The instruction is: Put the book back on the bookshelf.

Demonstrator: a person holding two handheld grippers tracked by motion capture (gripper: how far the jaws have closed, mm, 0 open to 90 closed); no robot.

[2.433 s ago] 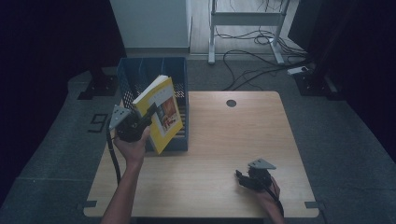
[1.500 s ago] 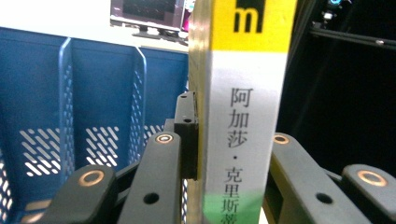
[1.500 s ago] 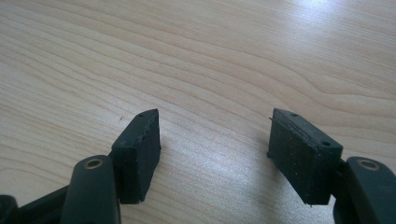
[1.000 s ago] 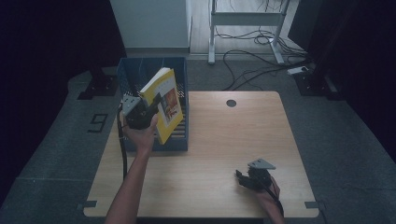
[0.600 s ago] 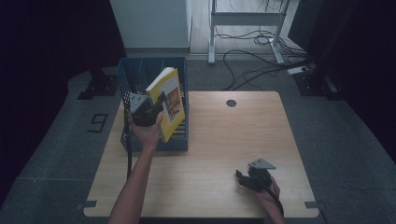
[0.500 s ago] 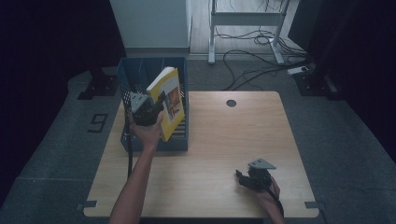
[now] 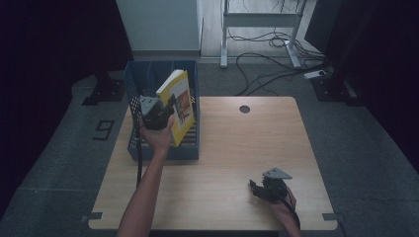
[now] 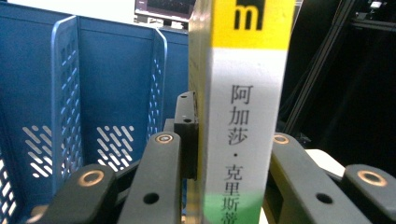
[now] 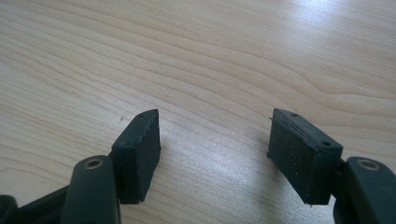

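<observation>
A yellow book (image 7: 179, 105) stands nearly upright over the blue slotted file rack (image 7: 143, 79) at the table's left. My left gripper (image 7: 165, 109) is shut on it, and the left gripper view shows both jaws pressed against the book (image 8: 243, 107) near its white and yellow spine. Behind the spine rise the rack's blue dividers (image 8: 63, 93). Whether the book's lower edge touches the rack's floor is hidden. My right gripper (image 7: 257, 189) rests low at the table's front right, open, with bare wood (image 9: 215, 116) between its pads.
The wooden table (image 7: 247, 148) has a round cable hole (image 7: 244, 109) near its far edge. Beyond it stand a desk frame (image 7: 257, 29) and loose cables (image 7: 269, 54) on the grey floor. A dark stand (image 7: 106, 89) sits left of the rack.
The left hand has carried the book forward and to the right over the rack and turned it more upright. The right gripper has stayed still.
</observation>
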